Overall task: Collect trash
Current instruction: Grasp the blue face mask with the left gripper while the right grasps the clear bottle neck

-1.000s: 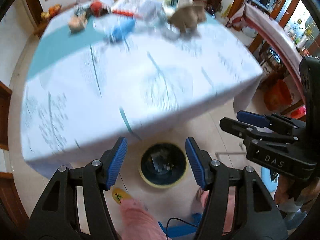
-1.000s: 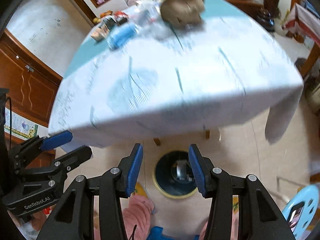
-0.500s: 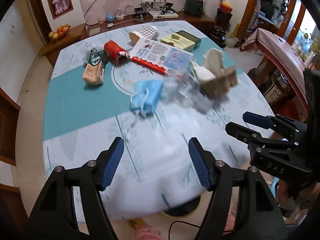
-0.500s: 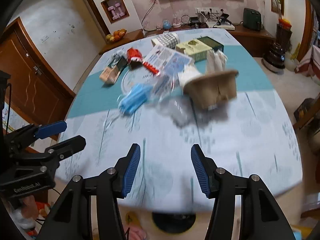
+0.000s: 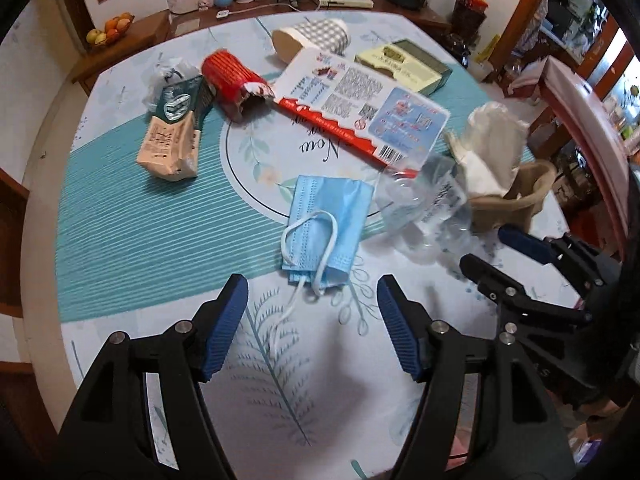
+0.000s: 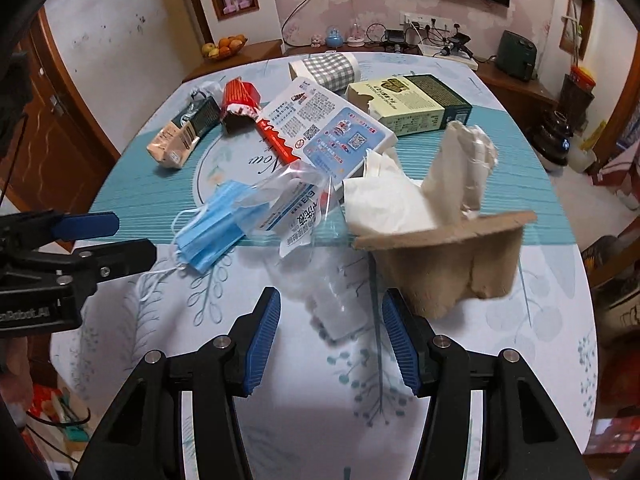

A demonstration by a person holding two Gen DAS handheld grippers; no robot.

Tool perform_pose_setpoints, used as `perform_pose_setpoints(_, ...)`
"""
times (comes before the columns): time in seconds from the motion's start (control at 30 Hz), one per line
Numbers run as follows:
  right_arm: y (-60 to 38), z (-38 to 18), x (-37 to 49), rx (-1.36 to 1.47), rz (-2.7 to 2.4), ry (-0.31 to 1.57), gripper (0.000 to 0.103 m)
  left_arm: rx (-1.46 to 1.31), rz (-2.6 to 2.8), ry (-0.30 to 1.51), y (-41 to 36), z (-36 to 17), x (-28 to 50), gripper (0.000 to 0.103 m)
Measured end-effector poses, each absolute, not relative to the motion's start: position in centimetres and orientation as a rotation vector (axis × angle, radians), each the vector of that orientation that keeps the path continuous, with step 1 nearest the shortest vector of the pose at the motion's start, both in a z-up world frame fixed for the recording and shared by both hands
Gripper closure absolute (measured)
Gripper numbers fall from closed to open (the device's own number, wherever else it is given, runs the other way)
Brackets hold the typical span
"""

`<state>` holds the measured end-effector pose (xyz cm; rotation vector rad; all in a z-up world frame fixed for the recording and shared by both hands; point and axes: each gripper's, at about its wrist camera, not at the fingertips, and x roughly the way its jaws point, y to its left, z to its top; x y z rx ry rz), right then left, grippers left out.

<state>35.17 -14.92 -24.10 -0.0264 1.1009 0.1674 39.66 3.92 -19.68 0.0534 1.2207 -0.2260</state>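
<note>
Trash lies on the table [image 5: 140, 224]. A blue face mask [image 5: 326, 228] [image 6: 212, 232] lies just ahead of my open, empty left gripper [image 5: 312, 320]. A clear plastic wrapper [image 5: 424, 204] [image 6: 296, 216] lies ahead of my open, empty right gripper [image 6: 328, 320]. A brown pulp cup holder [image 6: 452, 264] [image 5: 516, 196] stuffed with white tissue [image 6: 392, 200] stands to the right. Farther back lie a red-and-white chocolate box [image 5: 360, 100] [image 6: 320, 128], a red wrapper [image 5: 230, 80], a tan carton [image 5: 172, 148], a green box [image 6: 412, 104] and a checked paper cup [image 6: 328, 68].
The table wears a white and teal cloth. Behind it stands a wooden sideboard with a fruit bowl [image 6: 224, 46], chargers and cables. Wooden cabinet doors [image 6: 52, 132] stand at the left. More furniture [image 5: 576, 92] crowds the right side.
Both grippers have risen from floor level, where a round bin showed between the fingers, up over the table. The trash now lies close ahead. Both stayed open.
</note>
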Motion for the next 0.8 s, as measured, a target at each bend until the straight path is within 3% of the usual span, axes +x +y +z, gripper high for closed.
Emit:
perform_pose_setpoints(0.37,-13.5,-26.4,37.1,-0.085,0.197,1.127,0.05,0.112,-0.256,1.3,2.1,-23.1,43.3,0.039)
perform_pose_setpoints(0.5,-13.3,-26.9,37.3,-0.091,0.21,1.149,0.073,0.127,-0.259,1.323,1.3,-23.9,44.3,0.039)
perform_pose_setpoints(0.6,-13.2,-27.1,37.2,-0.092,0.208,1.146,0.074,0.101,-0.262,1.356,1.2,-24.9,44.9,0.041)
perform_pose_setpoints(0.67,-13.2,-27.1,37.0,-0.085,0.211,1.142,0.074,0.106,-0.247,1.345,1.1,-25.2,45.0,0.062)
perform_pose_setpoints(0.77,-13.2,-27.1,36.6,-0.073,0.212,1.129,0.075,0.107,-0.22,1.319,1.4,-25.6,44.7,0.08)
perform_pose_setpoints(0.8,-13.2,-27.1,36.5,-0.07,0.209,1.123,0.075,0.123,-0.204,1.304,1.4,-25.5,44.6,0.093)
